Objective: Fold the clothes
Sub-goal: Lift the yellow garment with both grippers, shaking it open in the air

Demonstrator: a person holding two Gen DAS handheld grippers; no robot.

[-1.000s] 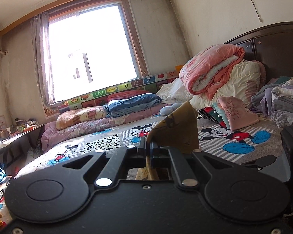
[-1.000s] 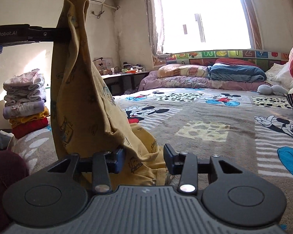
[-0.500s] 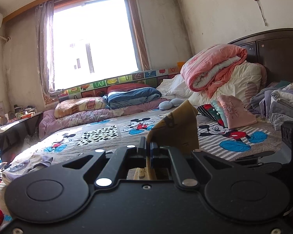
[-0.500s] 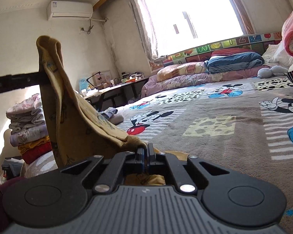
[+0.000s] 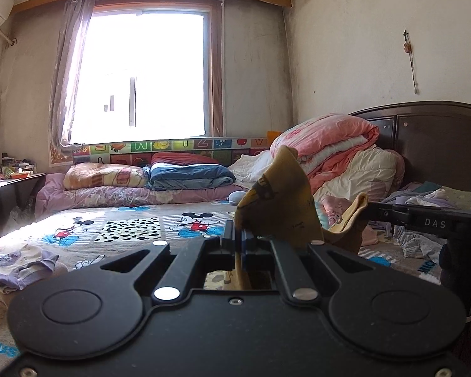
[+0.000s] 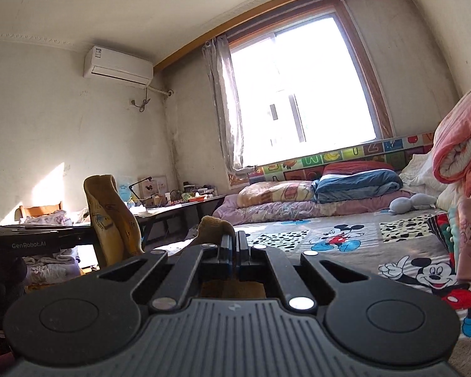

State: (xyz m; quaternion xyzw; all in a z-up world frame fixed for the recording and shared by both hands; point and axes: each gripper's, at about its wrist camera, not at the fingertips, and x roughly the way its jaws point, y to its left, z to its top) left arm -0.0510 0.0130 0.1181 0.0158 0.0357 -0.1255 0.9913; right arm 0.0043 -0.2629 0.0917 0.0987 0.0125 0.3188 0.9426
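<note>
A mustard-yellow printed garment (image 5: 282, 207) is held up in the air above the bed. My left gripper (image 5: 238, 238) is shut on one edge of it, and a flap of cloth stands up past the fingers. My right gripper (image 6: 234, 245) is shut on another edge, with a small fold of the yellow garment (image 6: 215, 224) bunched at its tips. In the right wrist view the left gripper (image 6: 88, 235) shows at the left with cloth (image 6: 110, 220) rising from it. In the left wrist view the right gripper (image 5: 369, 210) reaches in from the right, pinching the cloth.
The bed's Mickey Mouse cover (image 5: 128, 229) lies below. A rolled pink quilt (image 5: 332, 138) and loose clothes (image 5: 433, 201) sit by the headboard. Folded bedding (image 5: 188, 174) lines the window side. A lilac garment (image 5: 15, 264) lies at the left edge. A desk (image 6: 172, 210) stands beyond.
The right gripper closed on the lower edge of the yellow garment and rose with it. Both grippers lifted and tilted up, and the cloth now spans between them.
</note>
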